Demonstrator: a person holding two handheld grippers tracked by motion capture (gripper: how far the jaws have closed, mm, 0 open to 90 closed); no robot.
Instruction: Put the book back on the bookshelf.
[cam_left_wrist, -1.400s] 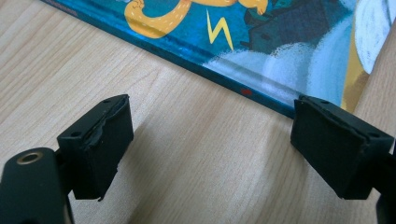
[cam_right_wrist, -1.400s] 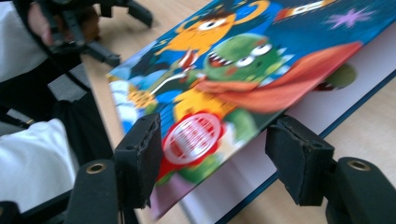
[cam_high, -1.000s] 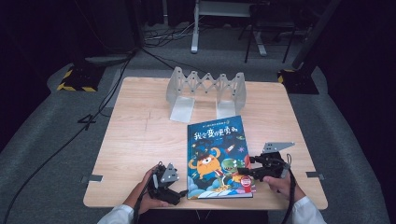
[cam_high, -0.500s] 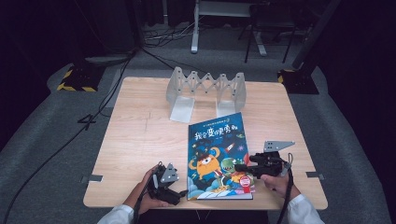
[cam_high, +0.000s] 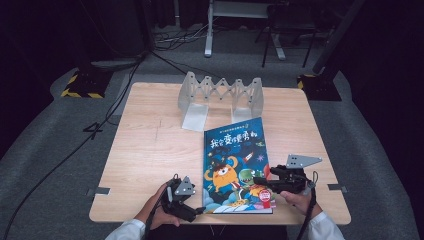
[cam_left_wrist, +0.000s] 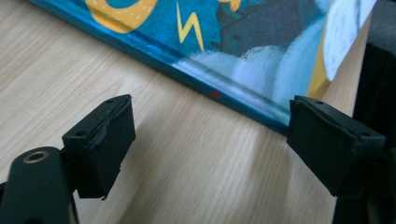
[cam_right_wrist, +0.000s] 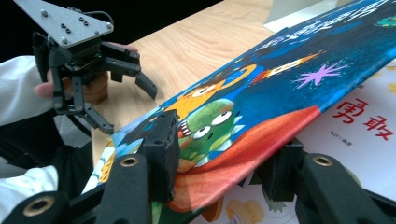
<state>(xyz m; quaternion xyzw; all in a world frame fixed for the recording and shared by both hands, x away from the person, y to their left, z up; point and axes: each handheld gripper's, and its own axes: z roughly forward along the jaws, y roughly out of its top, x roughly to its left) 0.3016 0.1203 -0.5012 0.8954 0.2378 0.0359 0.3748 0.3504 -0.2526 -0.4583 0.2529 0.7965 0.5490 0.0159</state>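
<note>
A blue picture book with cartoon monsters lies on the wooden table, near the front edge. My right gripper reaches in from the book's right edge. In the right gripper view, my right gripper is shut on the front cover, one pad on top and one beneath. The cover is raised off a white title page. My left gripper sits open at the book's lower left corner. In the left gripper view, my left gripper has bare table between its pads, just short of the book's spine.
A grey folding zigzag rack stands at the table's far middle, just behind the book. Bare wood stretches to the left of the book. The right gripper view also shows the left gripper held in a hand beyond the book.
My right gripper has crept slightly left over the book's right edge. The left gripper has stayed put.
</note>
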